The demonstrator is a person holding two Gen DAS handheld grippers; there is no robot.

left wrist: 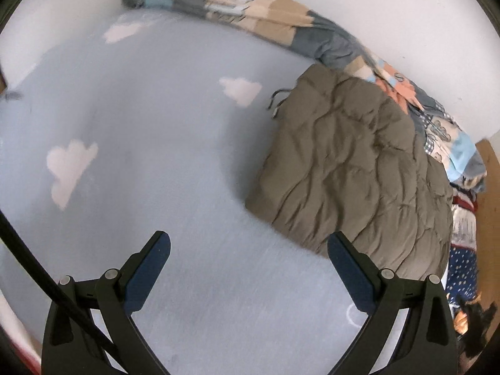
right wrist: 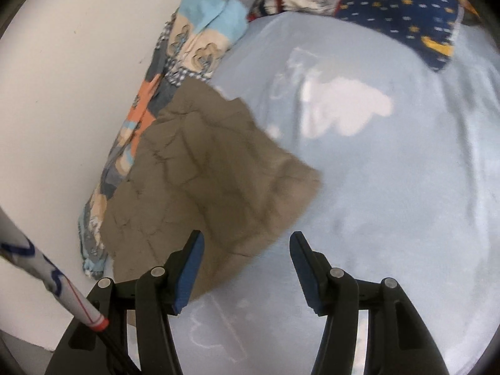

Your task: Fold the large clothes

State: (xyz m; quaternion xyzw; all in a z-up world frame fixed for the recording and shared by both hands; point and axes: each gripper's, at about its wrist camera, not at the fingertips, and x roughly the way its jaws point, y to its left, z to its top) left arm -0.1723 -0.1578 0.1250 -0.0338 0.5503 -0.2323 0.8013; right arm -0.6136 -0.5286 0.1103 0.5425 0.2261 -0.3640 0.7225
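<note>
Left wrist view: the left gripper (left wrist: 248, 247) is seen with its two blue-padded fingers spread wide, nothing being held between them, above a pale blue bedsheet (left wrist: 162, 143) printed with white clouds. A folded olive-brown quilted garment (left wrist: 353, 168) is laid on the sheet ahead and to the right of the fingers, its near edge passing just behind the right-hand fingertip; whether contact is made there cannot be told. A dark drawcord (left wrist: 276, 101) is seen protruding at the garment's far left corner. A patchwork quilt (left wrist: 259, 12) in blue, grey, beige and orange is bunched along the white wall (left wrist: 390, 6) behind the garment. Right wrist view: the right gripper (right wrist: 247, 243) is likewise shown wide open and empty, held over the same sheet (right wrist: 390, 203). The brown garment (right wrist: 206, 181) is seen ahead and to the left, its near edge lying under or behind the left-hand finger. The patchwork quilt (right wrist: 184, 53) is pressed between garment and wall (right wrist: 72, 72). A navy star-patterned fabric (right wrist: 403, 9) is seen at the far edge of the bed, and a white cable with blue markings (right wrist: 47, 268) crosses the lower left corner.
</note>
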